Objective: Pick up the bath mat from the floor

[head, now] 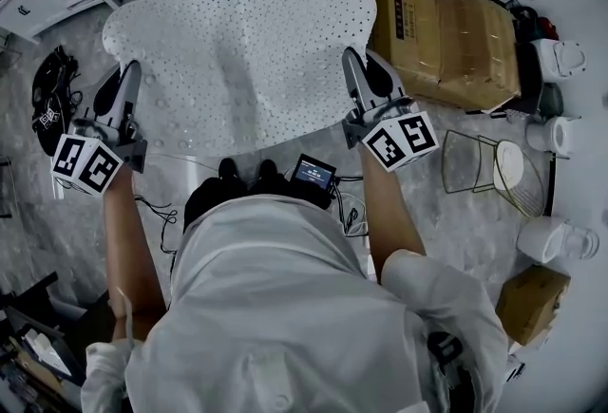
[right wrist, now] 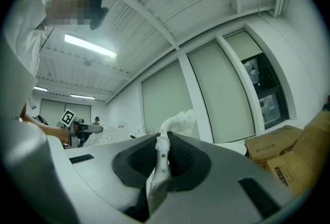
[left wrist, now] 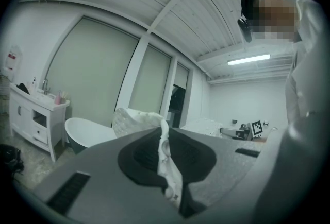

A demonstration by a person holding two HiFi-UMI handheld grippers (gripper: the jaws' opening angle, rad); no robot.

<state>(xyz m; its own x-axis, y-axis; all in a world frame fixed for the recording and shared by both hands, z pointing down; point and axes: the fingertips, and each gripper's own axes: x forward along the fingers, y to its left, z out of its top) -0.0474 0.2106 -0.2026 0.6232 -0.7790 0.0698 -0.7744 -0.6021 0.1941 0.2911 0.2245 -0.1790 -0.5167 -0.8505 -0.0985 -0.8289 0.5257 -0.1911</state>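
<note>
While the left gripper (head: pixel 127 71) and right gripper (head: pixel 354 58) each pinch its near edge tight, the white dotted bath mat (head: pixel 237 60) spreads between them; cardboard box (head: pixel 456 41) label print unreadable

The left gripper (head: pixel 126 79) is being held level at the left edge of the bath mat (head: pixel 237 41), its jaws being pressed together on that edge. The right gripper (head: pixel 353 69) is being held nearly level at the mat's right edge, likewise clamped on it. The left forearm (head: pixel 128 240) and the right forearm (head: pixel 385 212) are being stretched forward toward the mat's near side.
</note>
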